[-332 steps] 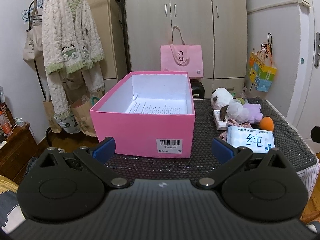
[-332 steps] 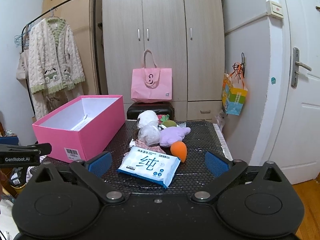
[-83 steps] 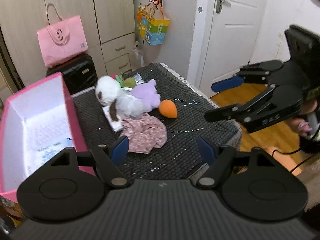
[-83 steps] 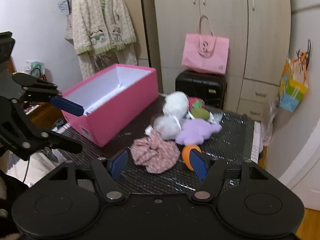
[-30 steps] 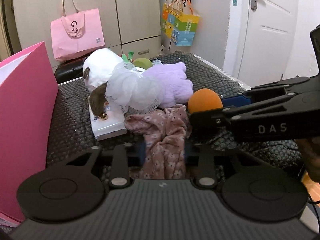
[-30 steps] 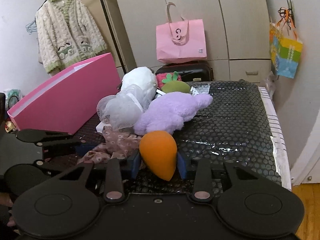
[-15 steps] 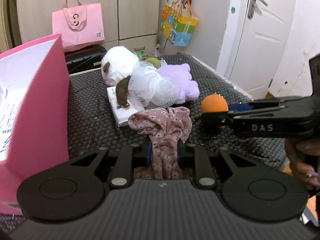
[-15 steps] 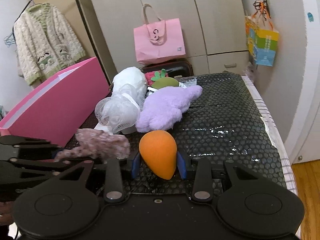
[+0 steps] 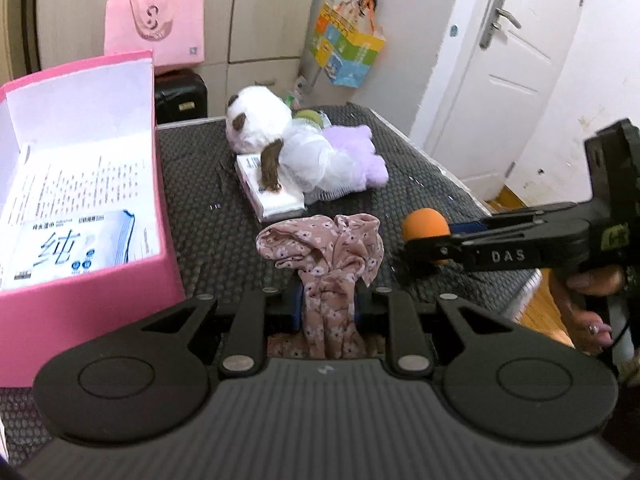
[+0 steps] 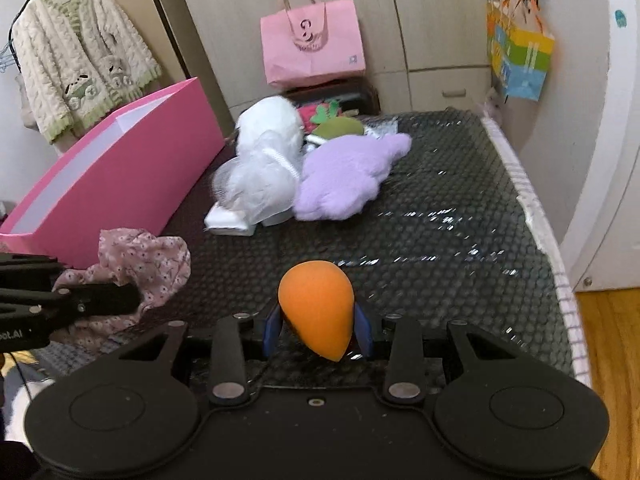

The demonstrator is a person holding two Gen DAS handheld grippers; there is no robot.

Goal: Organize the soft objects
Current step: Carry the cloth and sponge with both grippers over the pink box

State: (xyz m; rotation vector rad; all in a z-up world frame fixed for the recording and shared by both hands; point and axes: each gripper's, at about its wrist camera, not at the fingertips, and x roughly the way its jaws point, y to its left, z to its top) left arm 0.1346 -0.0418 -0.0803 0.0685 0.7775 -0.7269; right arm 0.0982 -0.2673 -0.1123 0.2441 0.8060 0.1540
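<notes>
Floral pink cloth (image 9: 326,264) is hanging bunched between the clenched fingers of the left hand-held gripper (image 9: 326,304), raised above the bench (image 9: 208,216) beside the pink box (image 9: 160,216). Limp and light, it is likely needing a pinch on a thick fold. The right hand-held gripper (image 10: 318,330) is squeezing the orange sponge (image 10: 316,308) around its middle; being springy, it may slip out.

Bedroom with wardrobe and door

Beige wardrobe (image 10: 400,20) ahead of the gripper, white door (image 9: 508,80) right, wood floor (image 10: 612,360) below it.
</notes>
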